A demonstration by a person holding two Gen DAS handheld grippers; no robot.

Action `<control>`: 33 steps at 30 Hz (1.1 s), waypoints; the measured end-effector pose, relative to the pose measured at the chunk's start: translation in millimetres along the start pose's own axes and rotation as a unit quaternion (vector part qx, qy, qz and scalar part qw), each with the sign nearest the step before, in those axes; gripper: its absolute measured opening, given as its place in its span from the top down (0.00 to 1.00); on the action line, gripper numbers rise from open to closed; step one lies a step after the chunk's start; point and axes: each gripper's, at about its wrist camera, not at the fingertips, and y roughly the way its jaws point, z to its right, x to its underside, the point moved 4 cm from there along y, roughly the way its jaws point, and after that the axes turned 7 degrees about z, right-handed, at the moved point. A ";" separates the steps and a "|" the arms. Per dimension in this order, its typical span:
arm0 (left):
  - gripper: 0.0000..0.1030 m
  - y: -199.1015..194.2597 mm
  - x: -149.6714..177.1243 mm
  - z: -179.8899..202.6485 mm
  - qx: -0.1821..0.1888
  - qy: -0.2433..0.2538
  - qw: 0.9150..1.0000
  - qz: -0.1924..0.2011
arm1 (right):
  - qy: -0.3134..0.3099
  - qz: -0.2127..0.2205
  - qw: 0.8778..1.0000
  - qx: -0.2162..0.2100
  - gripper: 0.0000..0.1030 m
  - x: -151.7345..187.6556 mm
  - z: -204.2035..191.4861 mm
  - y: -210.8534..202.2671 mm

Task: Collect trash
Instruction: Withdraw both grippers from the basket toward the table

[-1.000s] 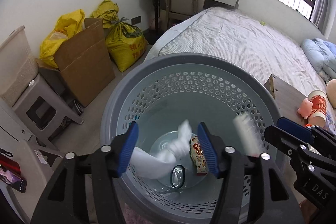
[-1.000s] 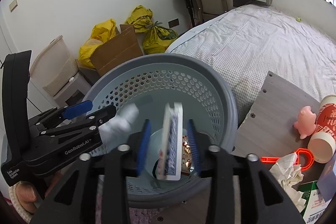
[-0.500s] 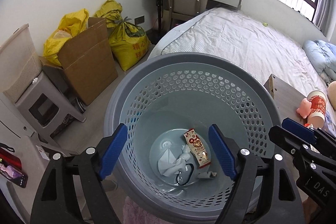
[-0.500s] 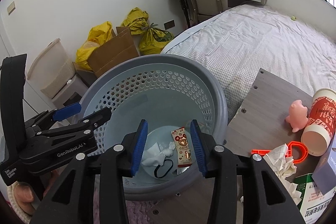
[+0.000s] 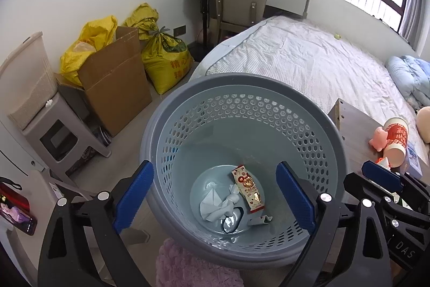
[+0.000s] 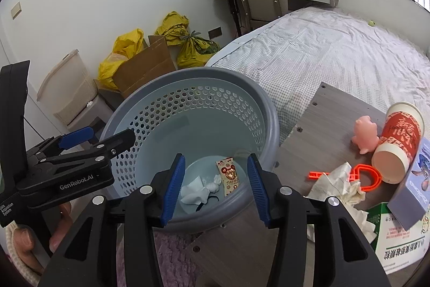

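Observation:
A grey perforated trash basket [image 5: 172, 109] stands on the floor beside a low wooden table [image 6: 333, 109]. At its bottom lie a white crumpled tissue [image 5: 217, 203], a red-and-white snack wrapper [image 5: 248, 188] and a small flat packet [image 5: 259, 220]. My left gripper [image 5: 213, 195] is open and empty above the basket. My right gripper [image 6: 213, 186] is open and empty over the basket's near rim [image 6: 266, 104]. On the table lie a crumpled paper wad [image 6: 338, 184], a paper cup on its side [image 6: 397, 141] and a green-and-white carton [image 6: 397, 238].
A pink pig toy [image 6: 365, 136], an orange plastic loop [image 6: 368, 176] and a grey-blue box [image 6: 419, 179] also sit on the table. The bed [image 5: 309, 63] is behind. A cardboard box [image 5: 115, 77], yellow bags [image 5: 164, 55] and a stool [image 5: 59, 131] stand left. A pink rug [image 5: 193, 265] lies below.
Both grippers opened and dropped their loads: the white tissue from the left, the flat packet from the right. Both now lie in the basket. The grippers have pulled back and up.

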 end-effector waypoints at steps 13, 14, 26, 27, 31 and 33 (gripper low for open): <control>0.11 -26.0 7.5 14.4 0.004 0.008 1.000 0.010 | 0.010 0.022 1.000 0.010 0.52 10.0 10.2 -38.3; 0.11 -27.1 8.5 16.0 0.003 0.010 1.000 0.010 | 0.012 0.023 1.000 0.011 0.52 10.7 12.2 -40.4; 0.11 -32.3 19.8 35.4 0.010 0.025 1.000 0.003 | 0.034 0.026 0.998 0.038 0.49 32.7 42.0 -70.8; 0.11 -33.3 20.3 37.8 0.012 0.027 1.000 0.003 | 0.037 0.025 0.998 0.042 0.49 35.6 46.0 -74.3; 0.11 -36.2 22.3 47.4 0.019 0.033 0.999 0.003 | 0.049 0.026 0.997 0.056 0.49 45.9 57.8 -88.1; 0.11 -36.7 24.3 53.8 0.024 0.038 0.999 0.001 | 0.053 0.028 0.996 0.062 0.49 50.5 63.4 -94.4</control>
